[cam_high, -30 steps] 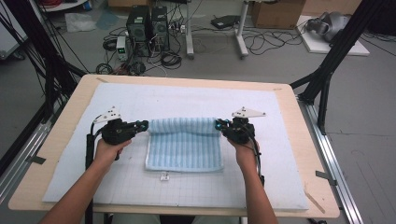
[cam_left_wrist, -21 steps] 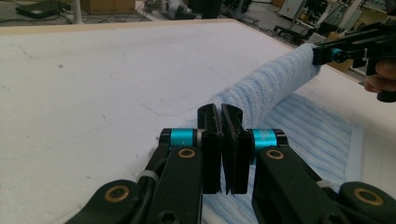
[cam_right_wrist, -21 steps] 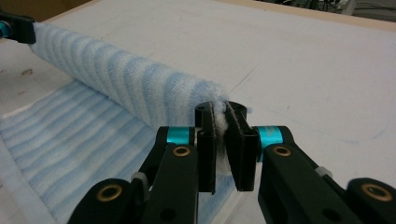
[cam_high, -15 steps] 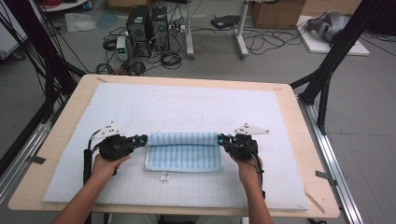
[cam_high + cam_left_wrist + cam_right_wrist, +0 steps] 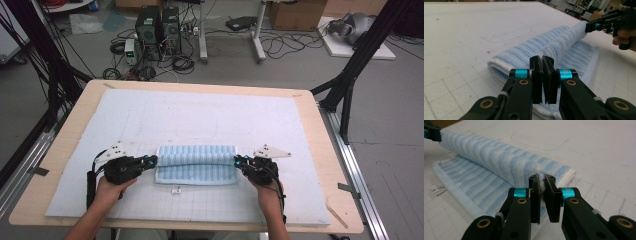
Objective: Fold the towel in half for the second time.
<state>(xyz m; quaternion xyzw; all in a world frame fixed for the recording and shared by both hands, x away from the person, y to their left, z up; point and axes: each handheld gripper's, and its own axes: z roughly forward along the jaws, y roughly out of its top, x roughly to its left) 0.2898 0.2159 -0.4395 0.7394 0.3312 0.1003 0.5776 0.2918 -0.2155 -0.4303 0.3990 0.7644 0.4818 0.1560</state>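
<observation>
A blue-and-white striped towel (image 5: 196,164) lies on the white gridded mat (image 5: 200,120), near the front of the table. Its far layer is lifted and curled toward the person over the flat layer. My left gripper (image 5: 151,161) is shut on the towel's left corner (image 5: 541,57), with fabric pinched between the pads. At the towel's right end my right gripper (image 5: 237,162) is shut on the other corner (image 5: 541,178). The lifted fold (image 5: 499,157) stretches between the two grippers. A small white label (image 5: 176,190) sticks out at the towel's near edge.
The mat covers a wooden table (image 5: 320,130). Black frame posts (image 5: 350,80) stand at both sides. Computer cases (image 5: 159,25), cables and boxes sit on the floor beyond the far edge. Bare mat lies behind the towel.
Both grippers have moved toward the person and slightly down, drawing the towel's far edge over the lower layer. The visible flat part of the towel has grown shorter.
</observation>
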